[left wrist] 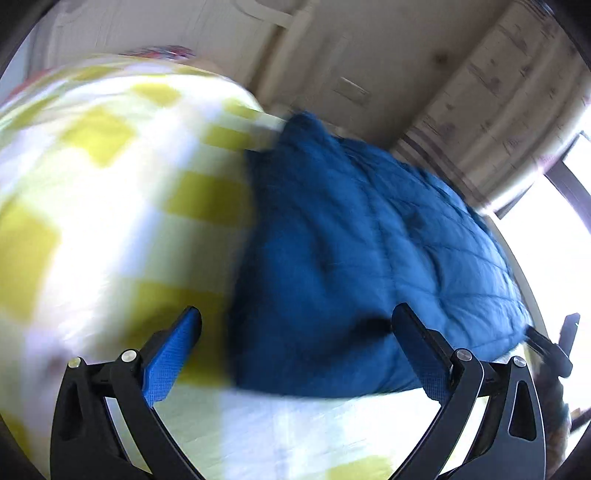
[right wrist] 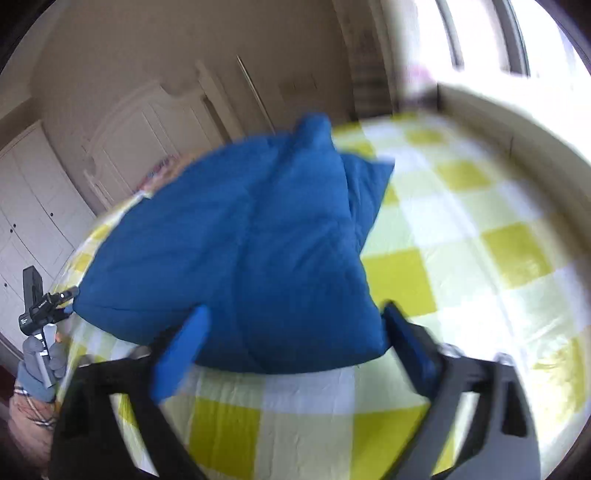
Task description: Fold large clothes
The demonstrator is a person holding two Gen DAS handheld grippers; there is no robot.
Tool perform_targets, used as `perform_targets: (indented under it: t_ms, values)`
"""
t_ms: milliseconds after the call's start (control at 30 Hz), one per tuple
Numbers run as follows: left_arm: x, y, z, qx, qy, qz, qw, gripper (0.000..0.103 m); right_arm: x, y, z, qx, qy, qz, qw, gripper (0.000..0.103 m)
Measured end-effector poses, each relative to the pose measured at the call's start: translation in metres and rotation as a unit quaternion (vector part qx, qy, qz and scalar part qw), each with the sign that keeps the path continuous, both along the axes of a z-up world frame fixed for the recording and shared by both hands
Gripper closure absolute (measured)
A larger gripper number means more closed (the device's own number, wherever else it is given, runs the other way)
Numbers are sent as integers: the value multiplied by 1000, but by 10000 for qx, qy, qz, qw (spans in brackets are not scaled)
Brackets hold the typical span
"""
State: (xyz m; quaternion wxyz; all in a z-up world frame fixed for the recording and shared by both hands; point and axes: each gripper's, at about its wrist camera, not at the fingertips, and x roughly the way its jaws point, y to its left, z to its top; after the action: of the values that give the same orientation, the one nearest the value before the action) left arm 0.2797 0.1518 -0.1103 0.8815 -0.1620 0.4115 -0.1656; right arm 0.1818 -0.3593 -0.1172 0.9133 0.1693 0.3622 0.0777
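The left claw (left wrist: 295,325) stands wide, its blue-padded fingers (left wrist: 170,362) apart and holding nothing, and the right claw (right wrist: 295,325) is likewise spread wide and empty, though its own fingers are smeared by motion blur. Between and just beyond both pairs of fingertips lies the blue quilted padded garment (right wrist: 240,251), bunched into a thick, roughly folded heap on a bed covered with a yellow-green and white checked sheet (right wrist: 461,258). In the right wrist view the garment's near edge sits right at the fingertips, with one narrow part standing up toward the far edge of the bed. In the left wrist view the same garment (left wrist: 362,251) fills the space ahead of the fingers, and bare checked sheet (left wrist: 92,184) spreads off to one side of it and along the near edge. The sheet beside the garment is uncovered out to the bed's edge. Beyond the bed stand cream panelled wardrobe doors (right wrist: 44,206), a pale wall and a bright window (right wrist: 480,33). A grey-gloved hand (right wrist: 38,365) grips the other tool at the bed's edge.
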Motion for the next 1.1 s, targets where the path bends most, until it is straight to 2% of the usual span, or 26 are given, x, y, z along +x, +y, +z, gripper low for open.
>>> perform_targets:
  t_ms: [33, 67, 133, 167, 233, 300, 400, 467, 500, 567, 633, 667, 700, 767, 833, 900, 1000, 1033, 1100]
  values:
    - [4, -11, 0, 113, -25, -76, 9999, 8, 2, 4, 4, -112, -66, 80, 9999, 30]
    - [4, -18, -1, 277, -80, -82, 9995, 23, 2, 10, 7, -275, -147, 160, 9994, 36]
    - [-4, -27, 4, 469, -259, 19, 9986, 36, -3, 18, 9, -382, -155, 123, 9991, 52]
    - [-9, -30, 5, 492, -309, 46, 9983, 48, -9, 19, 9, -363, -163, 93, 9992, 55]
    - [-23, -23, 7, 430, -366, 52, 9984, 55, -25, 21, 8, -270, -173, 84, 9994, 62]
    - [-52, -13, 7, 404, -388, -30, 9984, 56, -47, 27, 7, -248, -162, 125, 9995, 63]
    - [-102, -3, 8, 543, -406, -144, 9976, 55, -85, 40, 8, -347, -149, 364, 9986, 63]
    - [-133, 6, 8, 491, -366, -180, 9980, 55, -124, 50, 7, -291, -133, 611, 9976, 62]
    - [-149, 12, 8, 431, -331, -189, 9983, 54, -139, 54, 6, -251, -129, 683, 9973, 60]
    - [-180, 22, 8, 411, -274, -175, 9986, 53, -176, 57, 4, -125, -59, 813, 9966, 49]
    - [-210, 36, 14, 518, -315, -27, 9982, 33, -205, 57, 8, -181, -27, 869, 9960, 32]
    - [-221, 44, 21, 619, -455, 200, 9968, 13, -217, 54, 14, -245, -123, 802, 9964, 28]
    - [-231, 51, 30, 776, -652, 490, 9936, 8, -231, 50, 27, -327, -322, 603, 9971, 24]
    - [-244, 55, 59, 1090, -1165, 916, 9829, 8, -246, 46, 54, -416, -736, 348, 9958, 24]
    - [-248, 39, 95, 1009, -1752, 737, 9766, 8, -243, 57, 83, -590, -1163, 349, 9909, 23]
    - [-239, 8, 116, 990, -1947, 318, 9753, 8, -225, 95, 109, -872, -1448, 560, 9840, 23]
    - [-206, -54, 131, 1345, -1975, -7, 9710, 6, -182, 150, 125, -1323, -1554, 974, 9741, 12]
    - [-186, -78, 132, 1546, -1923, -166, 9689, 6, -158, 182, 127, -1734, -1546, 1127, 9661, 12]
    - [-143, -113, 126, 1920, -1818, -291, 9640, 5, -128, 215, 124, -2040, -1436, 1364, 9587, 12]
